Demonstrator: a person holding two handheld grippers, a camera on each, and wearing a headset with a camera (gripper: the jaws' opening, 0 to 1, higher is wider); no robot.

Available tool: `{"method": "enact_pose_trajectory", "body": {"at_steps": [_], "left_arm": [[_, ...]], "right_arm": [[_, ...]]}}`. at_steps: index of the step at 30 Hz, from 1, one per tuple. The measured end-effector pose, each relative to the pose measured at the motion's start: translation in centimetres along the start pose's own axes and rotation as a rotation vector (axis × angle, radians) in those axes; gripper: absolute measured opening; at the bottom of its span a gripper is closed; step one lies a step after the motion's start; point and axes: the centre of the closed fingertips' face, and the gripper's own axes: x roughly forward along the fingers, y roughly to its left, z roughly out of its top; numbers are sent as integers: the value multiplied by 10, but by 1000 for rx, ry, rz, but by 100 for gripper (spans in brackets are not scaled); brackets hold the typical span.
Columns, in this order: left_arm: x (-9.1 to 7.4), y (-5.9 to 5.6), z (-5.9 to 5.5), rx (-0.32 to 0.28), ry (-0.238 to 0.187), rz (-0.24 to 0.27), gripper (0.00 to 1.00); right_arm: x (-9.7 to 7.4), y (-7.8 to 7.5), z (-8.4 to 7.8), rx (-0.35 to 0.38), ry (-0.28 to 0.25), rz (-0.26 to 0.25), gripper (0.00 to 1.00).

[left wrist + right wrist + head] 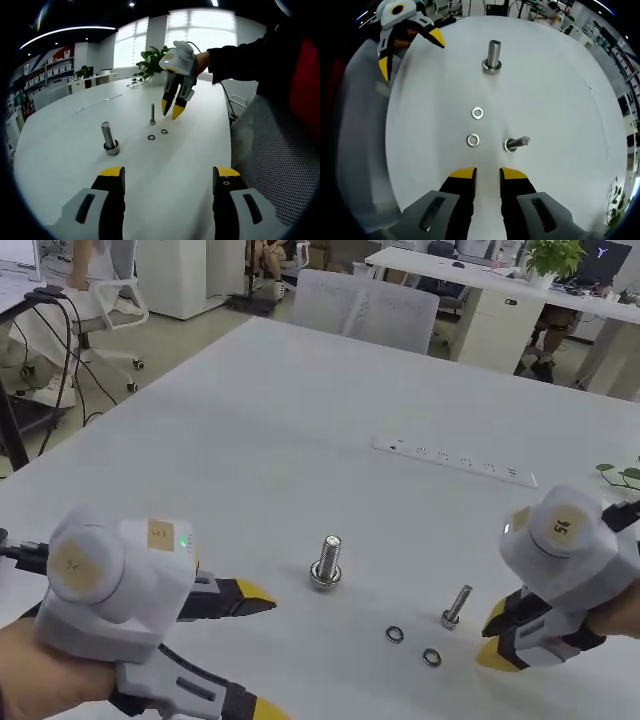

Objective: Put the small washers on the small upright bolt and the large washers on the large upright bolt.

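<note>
The wide white tabletop (300,420) carries everything, and the job looks partly done. The left gripper (266,652), at the lower left of the head view, has its yellow-tipped jaws spread wide with nothing between them, as its own view also shows. The right gripper (492,636), at the lower right, has its jaws drawn to a narrow gap, also empty, just right of the small parts. The large silver threaded bolt (327,562) stands upright at the centre of the head view. The thick collar round its foot reads as its head with one or more large washers already seated, though I cannot count them. I judge that half finished, since the only loose rings on the table are small. The small silver bolt (456,606) stands right of centre, near the right gripper's tips. Its shank looks bare, and I cannot tell whether the ring at its foot in the right gripper view is its head or a washer. One small silver ring washer (394,634) and a second washer (431,657) lie flat just below and left of it, apart from each other and from the bolt; both are yet to be lifted and dropped over its shank
</note>
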Motion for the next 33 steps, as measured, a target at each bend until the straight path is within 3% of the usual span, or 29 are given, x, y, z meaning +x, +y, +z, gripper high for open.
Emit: {"method": "enact_pose_trajectory", "body": {"at_steps": [15, 33], "left_arm": [[-3, 2, 4, 9, -13, 13, 70], [-4, 5, 3, 5, -15, 20, 70]], "right_arm": [[12, 23, 20, -63, 1, 33, 20], [26, 21, 32, -87, 6, 39, 19]]}}
